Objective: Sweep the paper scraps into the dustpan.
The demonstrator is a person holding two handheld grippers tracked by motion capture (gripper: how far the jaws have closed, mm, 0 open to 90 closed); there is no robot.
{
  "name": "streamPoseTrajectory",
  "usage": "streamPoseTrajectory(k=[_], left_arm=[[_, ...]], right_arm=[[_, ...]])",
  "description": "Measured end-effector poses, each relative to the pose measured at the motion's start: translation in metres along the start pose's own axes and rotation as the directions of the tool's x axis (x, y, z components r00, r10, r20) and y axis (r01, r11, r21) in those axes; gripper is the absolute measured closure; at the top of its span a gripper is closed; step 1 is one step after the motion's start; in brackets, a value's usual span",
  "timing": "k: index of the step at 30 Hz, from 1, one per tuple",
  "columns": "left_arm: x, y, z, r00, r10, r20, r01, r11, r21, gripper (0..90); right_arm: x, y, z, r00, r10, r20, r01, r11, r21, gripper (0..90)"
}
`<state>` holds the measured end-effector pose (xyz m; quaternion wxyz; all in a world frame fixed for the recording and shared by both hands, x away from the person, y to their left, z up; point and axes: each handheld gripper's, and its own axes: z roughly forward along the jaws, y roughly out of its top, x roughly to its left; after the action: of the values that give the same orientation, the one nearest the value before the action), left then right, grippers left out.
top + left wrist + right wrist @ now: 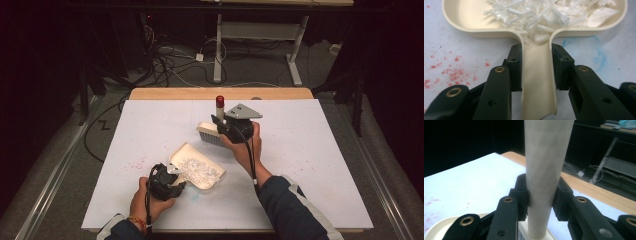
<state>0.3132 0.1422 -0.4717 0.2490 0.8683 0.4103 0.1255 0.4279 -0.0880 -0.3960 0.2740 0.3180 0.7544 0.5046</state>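
A cream dustpan lies on the white table cover, holding a heap of white shreds. My left gripper is shut on the dustpan's handle; the shreds pile up at the pan's mouth. My right gripper is shut on the handle of a cream hand brush, held upright with its red-tipped end pointing up. The brush head rests on the table just beyond the dustpan.
Red specks and a faint blue smudge mark the white cover. A wooden table edge runs along the back. Cables and desk legs lie on the floor beyond.
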Motion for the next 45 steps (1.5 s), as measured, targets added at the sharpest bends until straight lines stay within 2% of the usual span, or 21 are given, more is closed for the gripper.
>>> streamPoseTrajectory(k=[1, 2, 3, 4, 7, 9, 12, 16, 19, 22, 27, 30, 34, 35, 36, 38, 39, 43, 45], left_arm=[[0.000, 0.000, 0.000, 1.0000, 0.000, 0.000, 0.000, 1.0000, -0.001, 63.2], [0.000, 0.000, 0.000, 1.0000, -0.001, 0.000, 0.001, 1.0000, -0.001, 63.1], [0.000, 0.000, 0.000, 1.0000, -0.005, 0.001, 0.005, 1.0000, -0.004, 63.2], [0.000, 0.000, 0.000, 1.0000, -0.005, 0.000, 0.005, 1.0000, -0.003, 63.2], [0.000, 0.000, 0.000, 1.0000, -0.009, 0.002, 0.009, 1.0000, -0.005, 63.2], [0.000, 0.000, 0.000, 1.0000, -0.008, 0.000, 0.008, 1.0000, -0.004, 63.2], [-0.001, 0.000, 0.000, 1.0000, -0.007, -0.002, 0.007, 1.0000, -0.002, 63.2], [0.000, 0.000, 0.000, 0.9999, -0.010, 0.002, 0.010, 0.9999, -0.003, 63.2], [0.001, 0.000, 0.000, 1.0000, -0.008, 0.005, 0.008, 1.0000, -0.002, 63.1], [0.001, 0.000, 0.000, 0.9999, -0.009, 0.007, 0.009, 1.0000, -0.002, 63.1], [0.001, 0.000, 0.000, 0.9999, -0.012, 0.008, 0.012, 0.9999, -0.005, 63.2], [0.001, 0.000, 0.000, 0.9999, -0.013, 0.010, 0.013, 0.9999, -0.006, 63.2], [0.001, 0.000, 0.000, 0.9999, -0.008, 0.009, 0.008, 1.0000, -0.002, 63.2], [0.001, 0.000, 0.000, 0.9999, -0.008, 0.007, 0.008, 1.0000, -0.003, 63.2], [0.001, 0.000, 0.000, 0.9999, -0.009, 0.008, 0.009, 1.0000, -0.003, 63.2], [0.001, 0.000, 0.000, 1.0000, -0.006, 0.007, 0.006, 1.0000, -0.002, 63.1], [0.001, 0.000, 0.000, 1.0000, -0.007, 0.006, 0.007, 1.0000, -0.003, 63.1], [0.000, 0.000, 0.000, 0.9999, -0.012, 0.005, 0.012, 0.9999, -0.005, 63.1], [0.000, 0.000, 0.000, 0.9999, -0.011, 0.005, 0.011, 0.9999, -0.004, 63.2]], right_arm=[[0.004, 0.000, -0.001, 0.9996, 0.003, -0.030, -0.003, 1.000, 0.009, 70.1], [0.016, -0.001, -0.006, 0.9978, -0.029, -0.059, 0.030, 0.999, 0.023, 69.8], [0.022, -0.002, -0.008, 0.9958, -0.044, -0.080, 0.046, 0.999, 0.024, 69.9], [0.022, -0.002, -0.008, 0.9958, -0.044, -0.080, 0.046, 0.999, 0.024, 69.9], [0.036, -0.004, -0.018, 0.9899, -0.036, -0.137, 0.039, 0.999, 0.019, 69.8], [0.044, -0.004, -0.022, 0.9869, -0.038, -0.157, 0.041, 0.999, 0.018, 69.9], [0.051, 0.000, -0.029, 0.9765, -0.033, -0.213, 0.036, 0.999, 0.010, 70.2], [0.056, 0.007, -0.036, 0.9798, -0.069, -0.188, 0.067, 0.998, -0.016, 70.2], [0.049, 0.013, -0.040, 0.9792, -0.021, -0.202, 0.014, 0.999, -0.038, 70.1], [0.041, 0.019, -0.044, 0.9869, -0.021, -0.160, 0.011, 0.998, -0.062, 70.1], [0.022, 0.029, -0.048, 0.9896, 0.026, -0.142, -0.039, 0.995, -0.090, 70.1], [0.013, 0.030, -0.048, 0.9967, 0.003, -0.081, -0.011, 0.995, -0.096, 70.1], [0.003, 0.025, -0.043, 0.9992, -0.004, -0.039, 0.001, 0.997, -0.079, 70.1], [0.000, 0.020, -0.041, 0.9987, -0.046, 0.021, 0.048, 0.997, -0.060, 70.1], [0.000, 0.020, -0.041, 0.9987, -0.046, 0.021, 0.048, 0.997, -0.060, 70.1], [-0.002, 0.013, -0.038, 0.9932, -0.085, 0.079, 0.089, 0.995, -0.036, 70.1], [-0.003, 0.010, -0.037, 0.9911, -0.094, 0.094, 0.097, 0.995, -0.027, 70.1], [-0.007, -0.002, -0.038, 0.9861, -0.120, 0.115, 0.118, 0.993, 0.018, 70.1], [-0.007, -0.008, -0.042, 0.9859, -0.129, 0.106, 0.126, 0.991, 0.039, 70.1]])
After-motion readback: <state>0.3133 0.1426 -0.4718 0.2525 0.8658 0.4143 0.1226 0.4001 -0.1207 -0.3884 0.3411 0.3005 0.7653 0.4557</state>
